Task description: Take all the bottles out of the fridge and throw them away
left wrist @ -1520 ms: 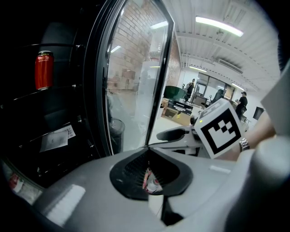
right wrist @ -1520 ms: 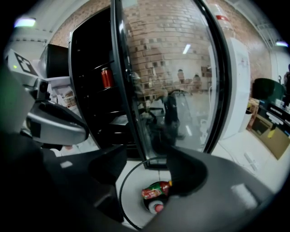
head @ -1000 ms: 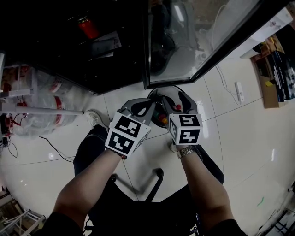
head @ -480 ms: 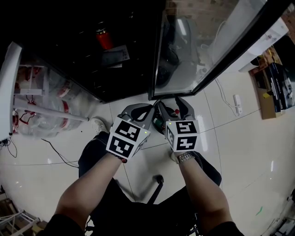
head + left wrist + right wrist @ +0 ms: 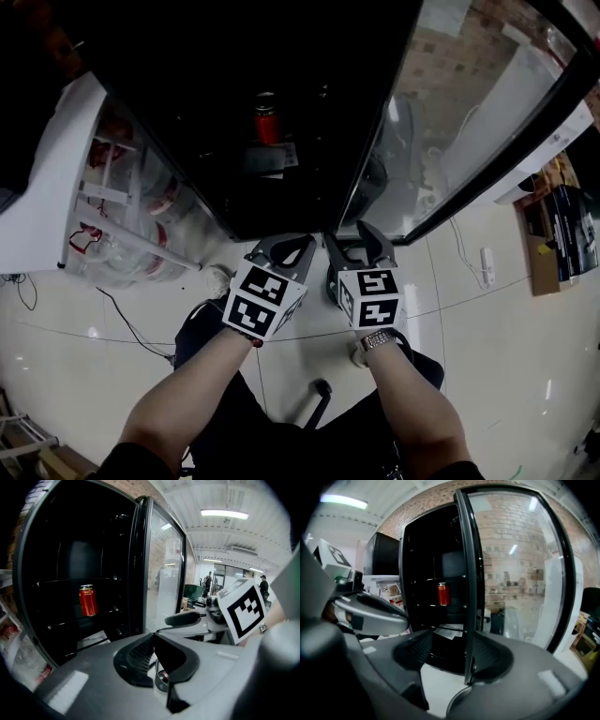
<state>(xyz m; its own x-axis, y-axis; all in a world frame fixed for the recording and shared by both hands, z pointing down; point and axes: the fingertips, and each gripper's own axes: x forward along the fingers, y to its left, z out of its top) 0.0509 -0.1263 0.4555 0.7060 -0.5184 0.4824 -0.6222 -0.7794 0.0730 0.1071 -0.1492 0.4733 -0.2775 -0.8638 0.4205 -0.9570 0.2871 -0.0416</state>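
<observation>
**One red can on the fridge shelf, both grippers empty in front of it**

Far left: a white rack [image 5: 56, 202] holding clear plastic jugs [image 5: 141, 211] with red labels. It stands outside the fridge and is probably not part of the job.

The fridge [image 5: 187, 103] is open, with a dark interior and wire shelves. The red can [image 5: 267, 122] stands upright on a shelf, long axis vertical, with nothing touching it. No other drink shows inside, though the deep corners are too dark to rule one out. Some paper lies on the level below the can.

The left gripper [image 5: 298, 246] has its jaw tips closed together and holds nothing. From its own view, the can [image 5: 87, 600] sits up and to the left of the tips.

The right gripper [image 5: 354, 242] is just beside it, jaws spread and empty. In its view, the can [image 5: 443, 594] is ahead and above, slightly left of the gap. The edge of the glass door [image 5: 466, 588] runs right through that gap's line of sight.

Judgement: the left hand is the nearer one but must open first. The right is ready but should stay left of the door edge. Approach level, with the jaws on either side of the can.

A round bin [image 5: 161, 679] shows low between the grippers. The floor [image 5: 487, 328] is glossy pale tile. The room has a brick wall and ceiling strip lights.
</observation>
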